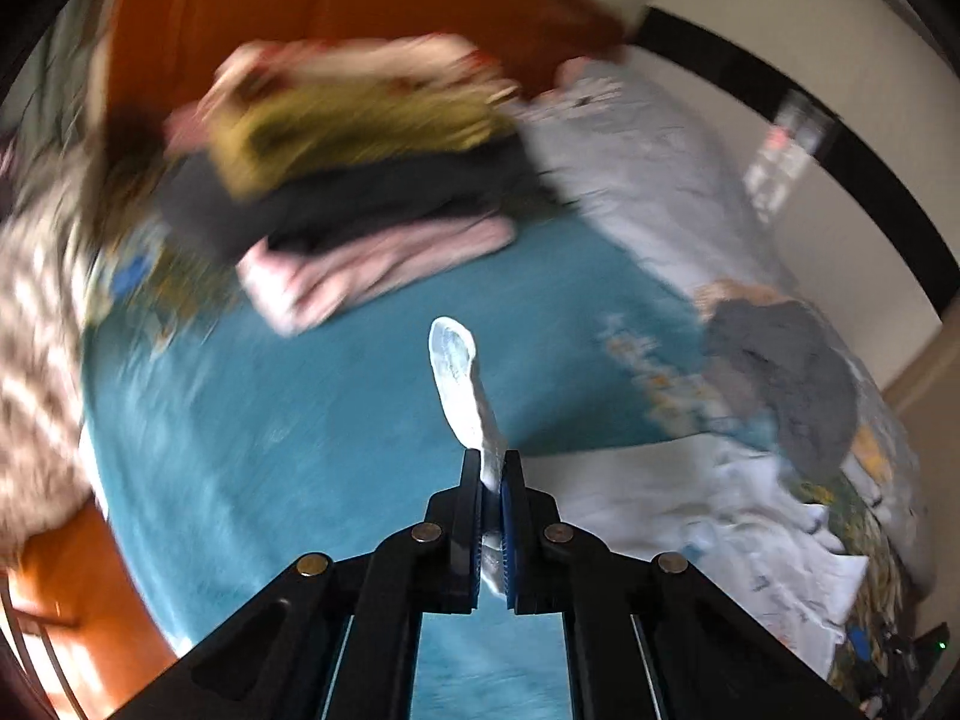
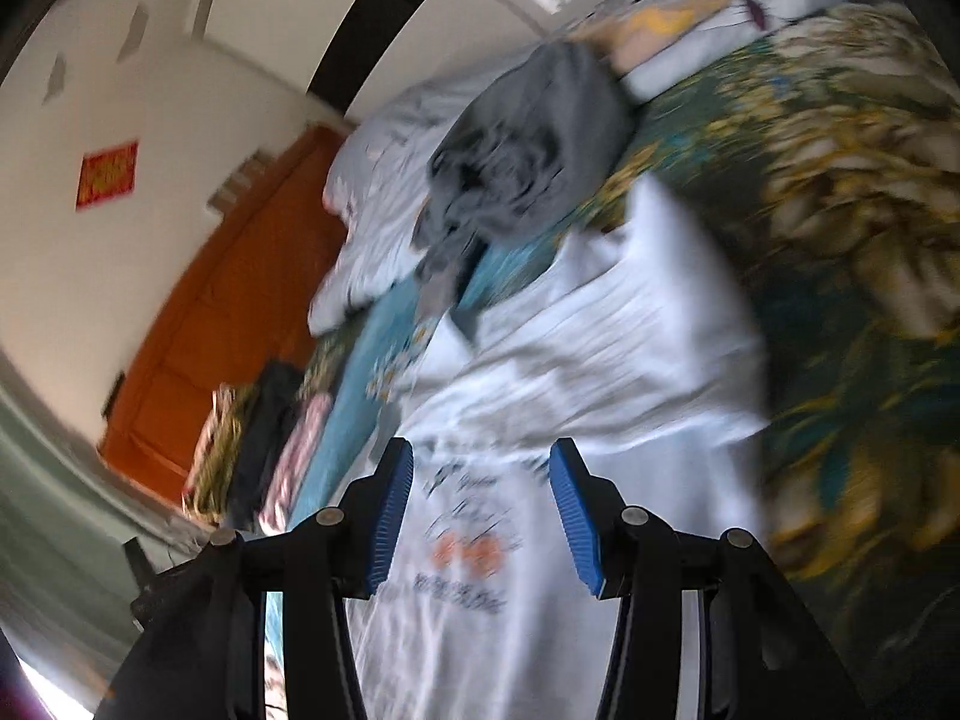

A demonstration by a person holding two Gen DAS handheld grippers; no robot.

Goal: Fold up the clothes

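My left gripper (image 1: 492, 468) is shut on a strip of white cloth (image 1: 465, 384) and holds it above the teal bedspread (image 1: 270, 420). The strip belongs to a white printed T-shirt (image 1: 690, 516) lying to the right. In the right wrist view the same T-shirt (image 2: 540, 420) lies spread under my right gripper (image 2: 480, 468), which is open and empty just above its printed front. A stack of folded clothes (image 1: 360, 180), olive, dark and pink, sits on the far side of the bed; it also shows in the right wrist view (image 2: 258, 450).
A crumpled grey garment (image 1: 780, 372) lies to the right of the shirt, also in the right wrist view (image 2: 528, 144). Pale pillows (image 1: 648, 168) lie by the wall. An orange wooden headboard (image 1: 300, 12) stands behind the stack. A floral quilt (image 2: 852, 210) covers the right side.
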